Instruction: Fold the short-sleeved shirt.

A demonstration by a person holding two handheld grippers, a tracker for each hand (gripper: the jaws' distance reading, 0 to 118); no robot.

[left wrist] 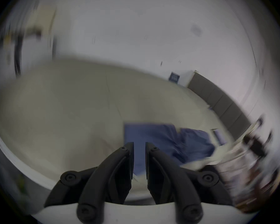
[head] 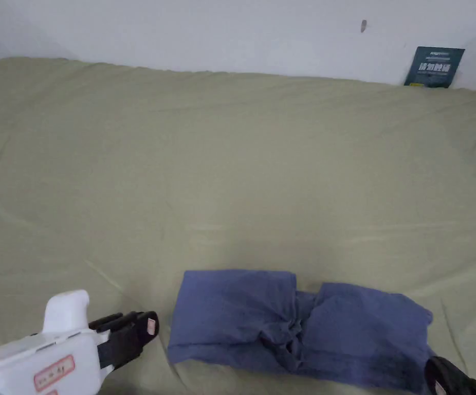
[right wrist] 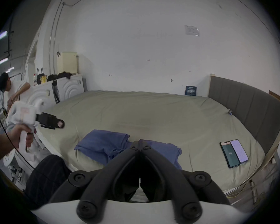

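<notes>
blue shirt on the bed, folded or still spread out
Partly folded. The blue shirt lies as a compact band on the bed, sleeves tucked away, bunched at its middle. Neither claw holds it.

The left gripper view is motion-smeared all over, worst at the right edge, where some pale and dark stuff can't be made out at all. In the head view the right gripper (head: 450, 378) is just a black tip cut off at the bottom corner, so you can't tell there how its jaws stand. The left gripper (head: 147, 325) body runs off the bottom-left edge. In the right gripper view its own jaws hide the shirt's (right wrist: 103, 144) near edge.
</notes>
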